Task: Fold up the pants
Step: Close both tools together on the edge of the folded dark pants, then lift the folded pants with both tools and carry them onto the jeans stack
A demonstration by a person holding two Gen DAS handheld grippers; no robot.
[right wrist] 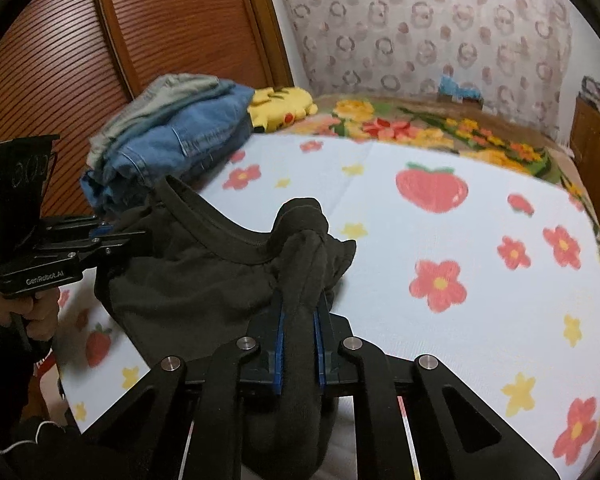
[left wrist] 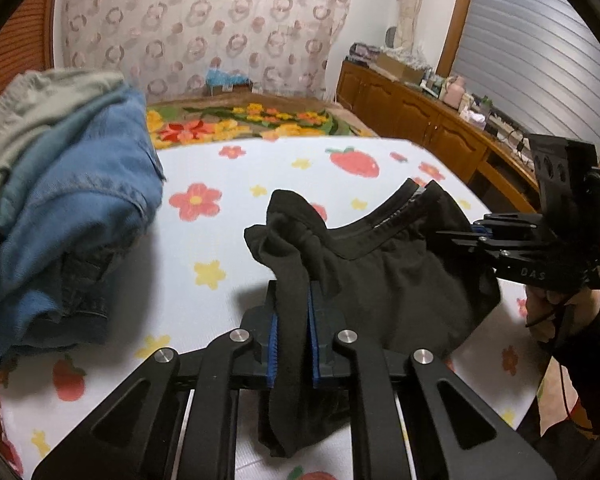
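Black pants [left wrist: 400, 272] hang between my two grippers above the flowered bed sheet [left wrist: 228, 240], waistband up and sagging in the middle. My left gripper [left wrist: 292, 320] is shut on one bunched end of the waistband. My right gripper [right wrist: 300, 320] is shut on the other end. In the left wrist view the right gripper [left wrist: 472, 236] shows at the right, clamped on the cloth. In the right wrist view the left gripper [right wrist: 112, 236] shows at the left, and the pants [right wrist: 204, 280] stretch between the two.
A pile of folded jeans and a grey-green garment [left wrist: 60, 208] sits on the bed at the left, also in the right wrist view [right wrist: 172, 136]. A yellow plush [right wrist: 280, 108] lies behind it. A wooden cabinet [left wrist: 420, 116] runs along the right wall.
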